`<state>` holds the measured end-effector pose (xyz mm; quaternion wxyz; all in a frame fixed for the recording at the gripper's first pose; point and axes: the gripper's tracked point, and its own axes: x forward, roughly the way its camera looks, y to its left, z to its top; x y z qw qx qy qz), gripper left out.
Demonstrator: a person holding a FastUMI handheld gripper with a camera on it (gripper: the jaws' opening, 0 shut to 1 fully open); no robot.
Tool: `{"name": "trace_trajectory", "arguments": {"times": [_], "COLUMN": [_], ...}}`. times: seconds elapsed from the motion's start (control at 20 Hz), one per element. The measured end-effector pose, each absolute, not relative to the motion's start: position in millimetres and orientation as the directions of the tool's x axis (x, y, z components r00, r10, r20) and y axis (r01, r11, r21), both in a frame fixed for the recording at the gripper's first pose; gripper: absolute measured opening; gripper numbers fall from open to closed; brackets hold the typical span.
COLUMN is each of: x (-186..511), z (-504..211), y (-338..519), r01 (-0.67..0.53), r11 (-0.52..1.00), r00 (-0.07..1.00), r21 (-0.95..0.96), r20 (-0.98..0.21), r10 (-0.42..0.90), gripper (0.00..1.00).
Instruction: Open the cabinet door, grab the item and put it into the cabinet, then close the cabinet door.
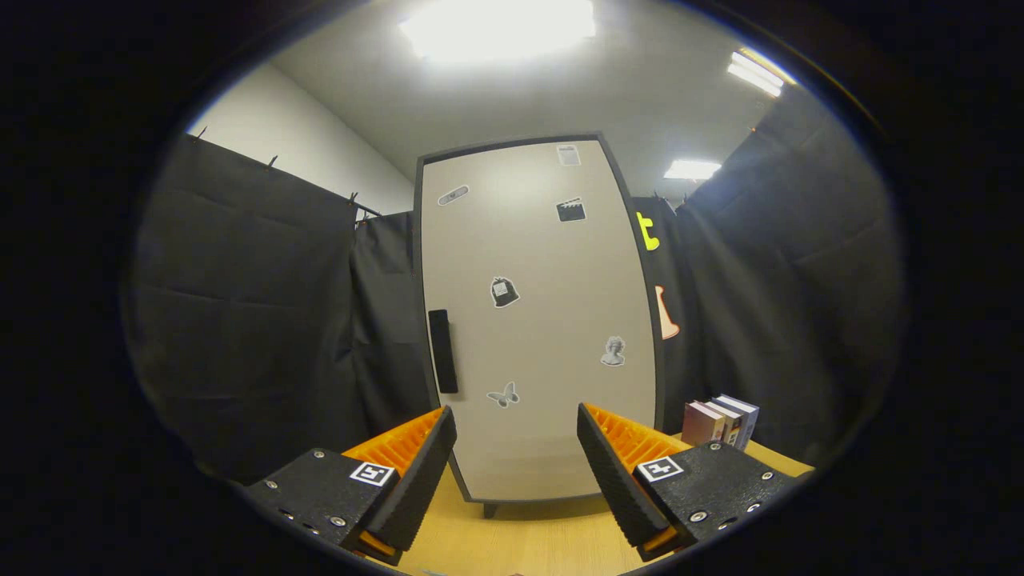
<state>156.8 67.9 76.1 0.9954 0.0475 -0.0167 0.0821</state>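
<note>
Gripper view: the tall pale grey cabinet door (544, 320) with small stickers is closed, mid-frame, beyond the gripper (516, 448).
Its fingers are wide apart and hold nothing. A small stack of books (718, 422) stands lower right on the light wooden table (520, 544), just past the right finger.

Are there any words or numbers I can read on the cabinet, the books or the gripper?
None can be read.
Cabinet door stickers: pictures; the top sticker has print too small to read.
Books beside the cabinet: spines too blurred.
Hand-held gripper, open, nothing between its fingers: square black-and-white markers, patterns rather than words.
</note>
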Motion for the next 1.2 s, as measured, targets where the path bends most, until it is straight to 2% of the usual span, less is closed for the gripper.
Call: {"name": "trace_trajectory", "arguments": {"times": [0.35, 0.8, 1.05, 1.2], "x": [215, 289, 323, 339], "z": [102, 89, 82, 76], "y": [108, 159, 190, 201], "r01": [-0.233, -0.259, -0.285, -0.284], "r11": [0.962, 0.96, 0.957, 0.958], "r00": [0.971, 0.966, 0.959, 0.959], "r21": [0.141, 0.107, 0.063, 0.044], "r20": [0.091, 0.042, 0.028, -0.002], "r10": [0.222, 0.256, 0.283, 0.285], "gripper": [0.94, 0.92, 0.86, 0.78]}}
